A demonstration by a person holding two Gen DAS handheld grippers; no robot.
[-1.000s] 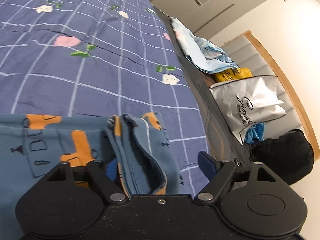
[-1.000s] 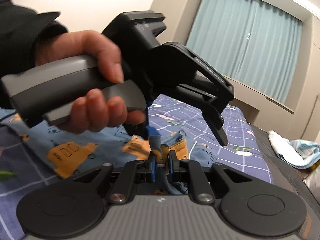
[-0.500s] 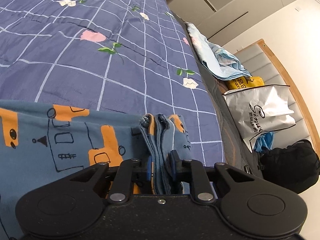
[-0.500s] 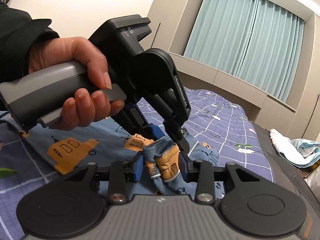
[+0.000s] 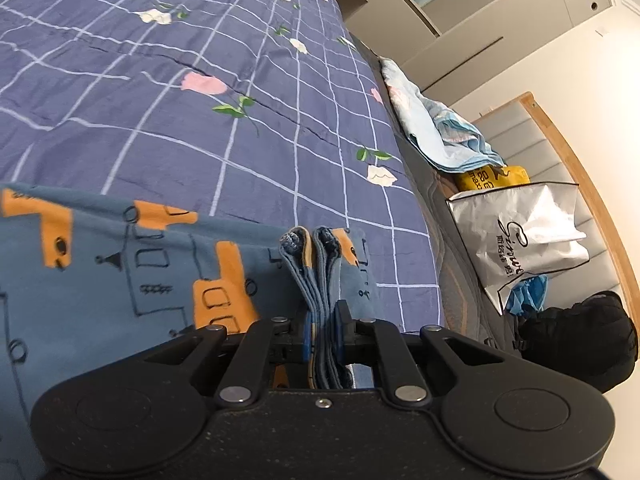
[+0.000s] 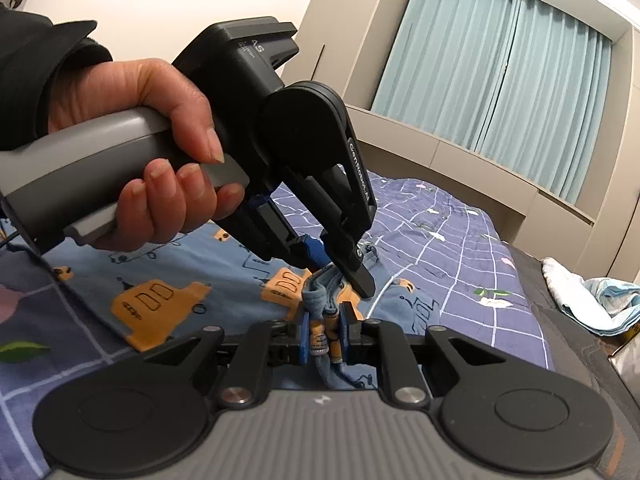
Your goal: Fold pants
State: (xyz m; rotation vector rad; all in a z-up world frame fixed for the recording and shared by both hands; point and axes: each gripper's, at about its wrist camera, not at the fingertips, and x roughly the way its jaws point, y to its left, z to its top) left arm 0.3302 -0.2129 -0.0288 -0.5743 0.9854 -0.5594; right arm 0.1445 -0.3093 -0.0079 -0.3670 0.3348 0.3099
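Observation:
The pants (image 5: 120, 272) are blue with orange truck prints and lie on the bed; they also show in the right wrist view (image 6: 168, 280). My left gripper (image 5: 324, 328) is shut on a bunched edge of the pants, several layers pinched between its blue pads. My right gripper (image 6: 326, 334) is shut on the same bunched edge, right beside the left gripper (image 6: 336, 268), which a hand holds above and left of it. The two grips almost touch.
The bed has a purple checked sheet (image 5: 200, 80) with flowers. A light blue cloth (image 5: 436, 136) lies at the bed's edge. Beside the bed stand a silver bag (image 5: 520, 236), a yellow bag (image 5: 492, 176) and a black bag (image 5: 576, 336). Curtains (image 6: 500, 92) hang behind.
My left gripper closed on the bunched pants edge. My right gripper opened, then closed again on the pants edge beside the left gripper.

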